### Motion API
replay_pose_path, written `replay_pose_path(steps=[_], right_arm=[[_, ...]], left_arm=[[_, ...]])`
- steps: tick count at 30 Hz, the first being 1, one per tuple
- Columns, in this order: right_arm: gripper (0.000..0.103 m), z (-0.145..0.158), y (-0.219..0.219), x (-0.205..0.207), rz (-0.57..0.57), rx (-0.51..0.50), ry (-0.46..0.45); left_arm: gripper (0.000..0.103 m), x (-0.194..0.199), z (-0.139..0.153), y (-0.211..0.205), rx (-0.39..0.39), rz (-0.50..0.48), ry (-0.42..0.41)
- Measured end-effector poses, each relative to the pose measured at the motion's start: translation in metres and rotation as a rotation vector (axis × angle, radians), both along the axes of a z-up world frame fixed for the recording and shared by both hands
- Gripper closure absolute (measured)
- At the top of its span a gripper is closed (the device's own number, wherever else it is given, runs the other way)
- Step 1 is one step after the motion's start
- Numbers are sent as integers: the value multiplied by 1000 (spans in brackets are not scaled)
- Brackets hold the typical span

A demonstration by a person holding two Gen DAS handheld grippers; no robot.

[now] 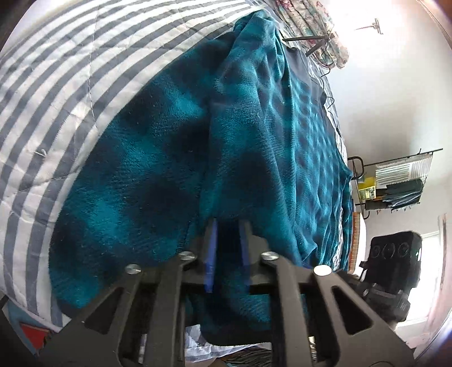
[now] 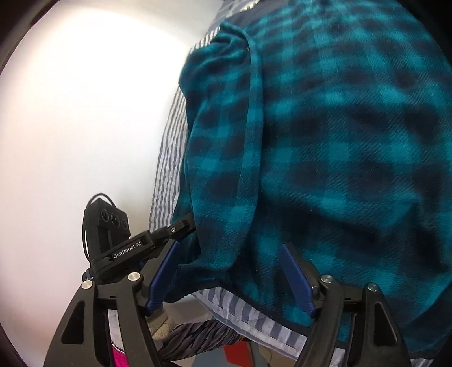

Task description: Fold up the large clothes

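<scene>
A large teal and dark blue checked fleece garment (image 1: 254, 135) lies spread on a bed with a grey and white striped cover (image 1: 56, 84). My left gripper (image 1: 228, 225) is shut on a fold at the garment's near edge, its blue pads pressed into the cloth. In the right wrist view the same garment (image 2: 339, 141) fills the right side. My right gripper (image 2: 230, 254) is open, its blue pads wide apart either side of the garment's hanging corner. The left gripper (image 2: 180, 225) shows there too, clamped on the cloth edge.
The striped bed cover (image 2: 169, 146) edges the bed. A bright white wall (image 2: 84, 113) is at the left. A metal rack with clothes (image 1: 395, 180) stands against the far wall. Floral fabric (image 1: 319, 22) and a black cable lie at the bed's far end.
</scene>
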State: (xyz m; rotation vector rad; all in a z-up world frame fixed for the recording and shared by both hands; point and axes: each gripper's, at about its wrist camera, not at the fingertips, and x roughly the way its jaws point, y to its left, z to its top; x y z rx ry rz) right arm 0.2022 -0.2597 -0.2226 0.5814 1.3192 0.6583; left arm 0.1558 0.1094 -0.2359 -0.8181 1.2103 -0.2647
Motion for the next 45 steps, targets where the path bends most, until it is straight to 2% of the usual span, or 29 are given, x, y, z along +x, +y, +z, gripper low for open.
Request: replay_pose_path(steps=[2,3,7,9,12,16,20,21,22,23,25,27,29,32,37,41,43,44,45], right_arm=[[27,-2,5,-1,17,-2,1],[27,-3,6,-2,21,-3,-1],[28,-3,0,-2,10,-10,-6],[28,-3,-5,-2,-2,-10,-5],[28,-4,-7,-1,-11,-5,-1],[29,-2,-3,-4,7,2,-4],[34,0,9,-8,48,-10,-16],[35,-1,12,-9,54,-16,-17],[40,-2,15,-9,63,-17,-16],[50,-4,16,-10,69,-14,-13],[64,-8,20,-10,85,-16,1],[73,-10,21,-13,97,-8,4],[89,-8,24,-15,109,8,-2],[95,0,24,-19,114,22,-26],[98,12,31,-20,110,32,-58],[99,18,52,-24,146,55,-84],[99,17,64,-28,170,59,-96],[99,12,74,-30,190,29,-110],[99,6,81,-29,198,-2,-110]], left_arm=[[74,-3,3,3,-25,16,-11],[70,-3,7,4,-16,13,-22],[64,-5,23,8,89,20,-64],[57,-5,24,16,85,42,-71],[57,-3,15,24,19,66,-56],[57,0,4,16,-5,45,-38],[58,3,1,7,21,29,-45],[65,3,1,6,26,36,-44],[77,4,1,7,25,49,-45],[101,4,1,8,10,60,-43],[101,3,4,7,-20,74,-62],[102,2,15,2,-8,50,-102],[102,1,27,-2,-3,27,-138],[103,0,43,-1,13,22,-178],[103,-2,65,20,42,74,-201],[103,-7,87,38,113,93,-228],[103,-11,89,46,172,94,-241],[103,-10,84,48,206,93,-230],[103,-7,74,50,207,82,-207]])
